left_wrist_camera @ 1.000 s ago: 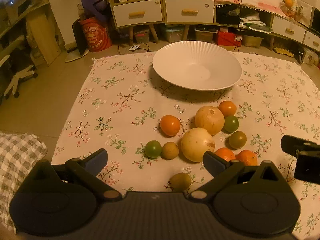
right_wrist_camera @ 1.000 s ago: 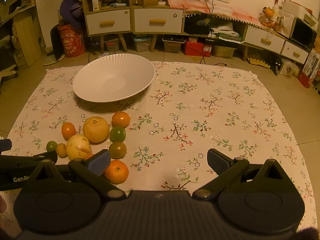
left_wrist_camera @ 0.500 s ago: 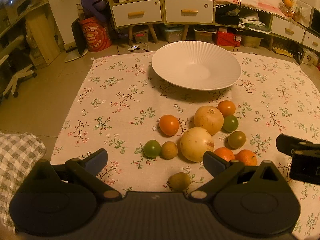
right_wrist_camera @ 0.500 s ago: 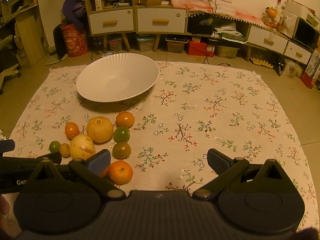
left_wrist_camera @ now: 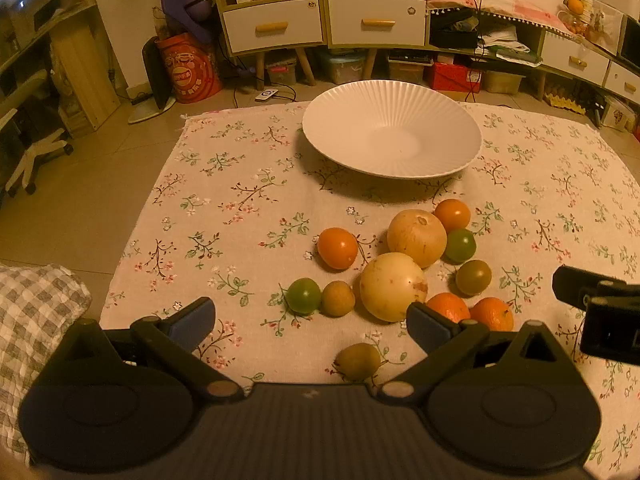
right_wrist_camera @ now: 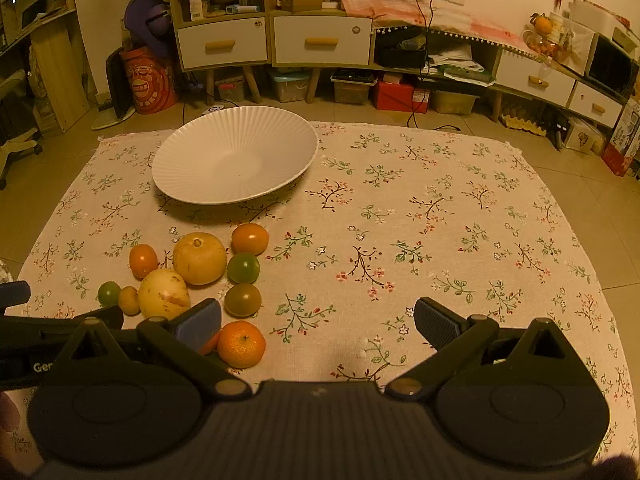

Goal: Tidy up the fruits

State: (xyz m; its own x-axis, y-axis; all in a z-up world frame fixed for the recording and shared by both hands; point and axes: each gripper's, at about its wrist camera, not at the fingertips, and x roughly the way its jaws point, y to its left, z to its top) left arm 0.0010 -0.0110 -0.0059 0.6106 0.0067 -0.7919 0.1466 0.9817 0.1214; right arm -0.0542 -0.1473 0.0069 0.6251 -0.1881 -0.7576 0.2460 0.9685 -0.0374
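A white ribbed plate [left_wrist_camera: 392, 136] stands empty at the far side of the floral cloth [left_wrist_camera: 240, 200]; it also shows in the right wrist view [right_wrist_camera: 236, 156]. Several fruits lie in a cluster in front of it: two large pale yellow ones [left_wrist_camera: 394, 286], orange tomatoes [left_wrist_camera: 337, 248], green ones [left_wrist_camera: 304, 295], mandarins [right_wrist_camera: 241, 344] and a small brown fruit [left_wrist_camera: 357, 360]. My left gripper [left_wrist_camera: 310, 320] is open and empty, low over the near fruits. My right gripper [right_wrist_camera: 318, 324] is open and empty, just right of the cluster.
The cloth lies on a tiled floor. Cabinets with drawers [right_wrist_camera: 320, 40], boxes and a red drum [left_wrist_camera: 188, 68] stand behind it. A checked cushion [left_wrist_camera: 36, 304] is at the left. The right half of the cloth [right_wrist_camera: 460, 220] holds no objects.
Both grippers have drifted slightly, the right one a little to the left and forward. The fruits and the plate have not moved. Both stay open.
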